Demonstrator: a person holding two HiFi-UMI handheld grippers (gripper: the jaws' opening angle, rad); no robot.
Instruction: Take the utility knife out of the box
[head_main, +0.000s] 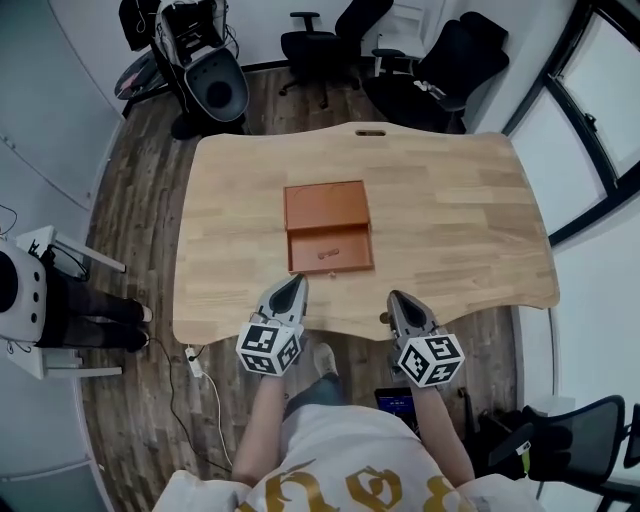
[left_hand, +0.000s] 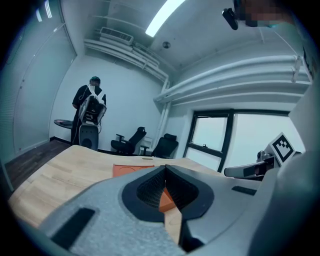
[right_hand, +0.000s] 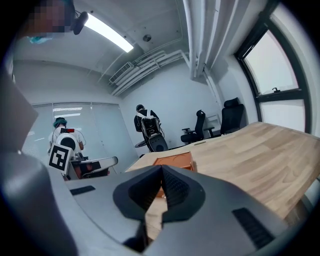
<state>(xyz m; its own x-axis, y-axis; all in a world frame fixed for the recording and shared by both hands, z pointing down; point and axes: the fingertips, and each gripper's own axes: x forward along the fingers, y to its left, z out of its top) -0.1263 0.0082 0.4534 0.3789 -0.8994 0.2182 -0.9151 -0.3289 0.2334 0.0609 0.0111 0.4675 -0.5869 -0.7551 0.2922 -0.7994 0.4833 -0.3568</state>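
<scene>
Left claw (head_main: 298, 281): tips together, empty.
Right claw (head_main: 394, 297): tips together, empty.
Box (head_main: 328, 227): open, middle of the surface (head_main: 460, 220), at 12 o'clock from both claws (utility knife inside cannot be made out).

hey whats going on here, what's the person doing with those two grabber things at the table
A person stands at the near edge of a wooden table with a claw in each hand. The left claw and the right claw are both shut and empty, held just short of an orange box. The box lies open in the middle of the table, and neither claw touches it. Something small lies in its tray, too small to tell whether it is the knife.
</scene>
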